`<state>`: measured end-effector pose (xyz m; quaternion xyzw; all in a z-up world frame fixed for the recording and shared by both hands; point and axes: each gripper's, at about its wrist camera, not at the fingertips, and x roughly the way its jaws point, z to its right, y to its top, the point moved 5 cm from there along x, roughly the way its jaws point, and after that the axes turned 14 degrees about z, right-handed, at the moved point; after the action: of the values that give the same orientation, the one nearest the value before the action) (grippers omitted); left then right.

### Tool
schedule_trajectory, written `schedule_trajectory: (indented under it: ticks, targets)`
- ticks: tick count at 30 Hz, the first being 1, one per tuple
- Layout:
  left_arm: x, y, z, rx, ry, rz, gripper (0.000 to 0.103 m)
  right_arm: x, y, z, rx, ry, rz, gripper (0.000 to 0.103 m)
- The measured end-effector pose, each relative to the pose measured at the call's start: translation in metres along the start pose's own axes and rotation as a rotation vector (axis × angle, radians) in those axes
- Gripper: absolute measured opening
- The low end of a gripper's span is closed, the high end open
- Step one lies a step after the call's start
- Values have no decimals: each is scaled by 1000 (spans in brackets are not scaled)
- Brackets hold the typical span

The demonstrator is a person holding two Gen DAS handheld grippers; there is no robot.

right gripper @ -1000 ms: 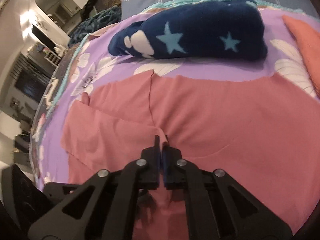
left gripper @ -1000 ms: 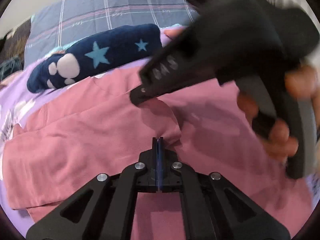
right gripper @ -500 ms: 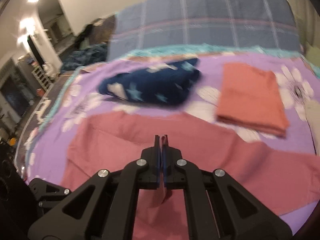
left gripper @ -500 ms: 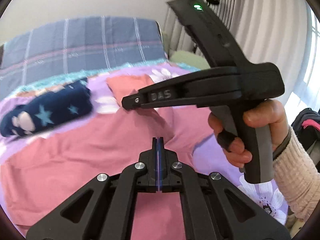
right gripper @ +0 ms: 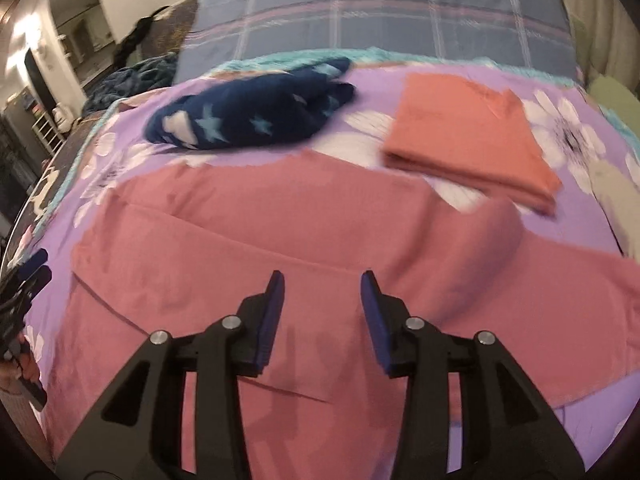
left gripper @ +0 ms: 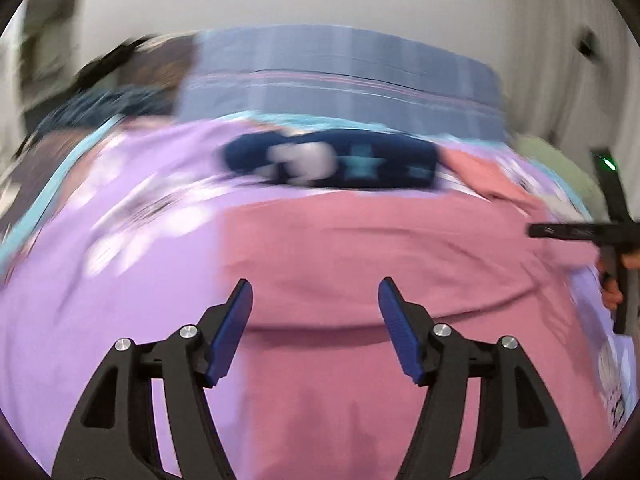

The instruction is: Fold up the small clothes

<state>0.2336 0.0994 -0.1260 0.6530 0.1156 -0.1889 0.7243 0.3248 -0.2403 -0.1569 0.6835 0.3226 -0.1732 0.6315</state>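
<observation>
A pink garment [left gripper: 360,264] [right gripper: 304,240] lies spread and folded over itself on the purple flowered bedspread [left gripper: 120,280] [right gripper: 580,184]. My left gripper [left gripper: 316,292] hovers above its left part, jaws opening, nothing between the blue pads. My right gripper [right gripper: 322,280] hangs over the garment's middle, jaws opening too, with no cloth in them. At the right edge of the left wrist view the right gripper [left gripper: 576,232] shows in a hand. The left gripper's tips [right gripper: 32,268] peek in at the left edge of the right wrist view.
A navy fleece piece with stars [left gripper: 332,164] [right gripper: 248,120] lies behind the pink garment. A folded orange cloth [right gripper: 472,136] [left gripper: 480,176] sits at the back right. A grey plaid pillow [right gripper: 380,12] [left gripper: 340,80] lines the head of the bed.
Both grippers were shut on pink cloth; now both stand apart and empty, with the garment lying flat. The left gripper swung left, away from the right one, and both rose.
</observation>
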Motion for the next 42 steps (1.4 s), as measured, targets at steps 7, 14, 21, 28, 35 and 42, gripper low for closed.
schedule_trajectory:
  ticks: [7,14,21,28,35,42]
  targets:
    - [18,-20,-62,-197,-89,-70,47,33,45,-153,-178,220,-1,33]
    - [39,-46,-56,-213,-140,-154,48,116,60,-296,-325,295,-128,33]
    - [47,-44,-66,-300,-165,-120,28,176,39,-340,-406,276,-223,43]
    - [38,-43,-62,-241,-100,-128,7,183,41,-369,-442,301,-131,0]
    - [34,-50,-60,-183,-52,-150,3,188,44,-361,-343,340,-181,13]
    - [39,-51,-58,-161,-55,-161,3,181,35,-358,-476,297,-213,11]
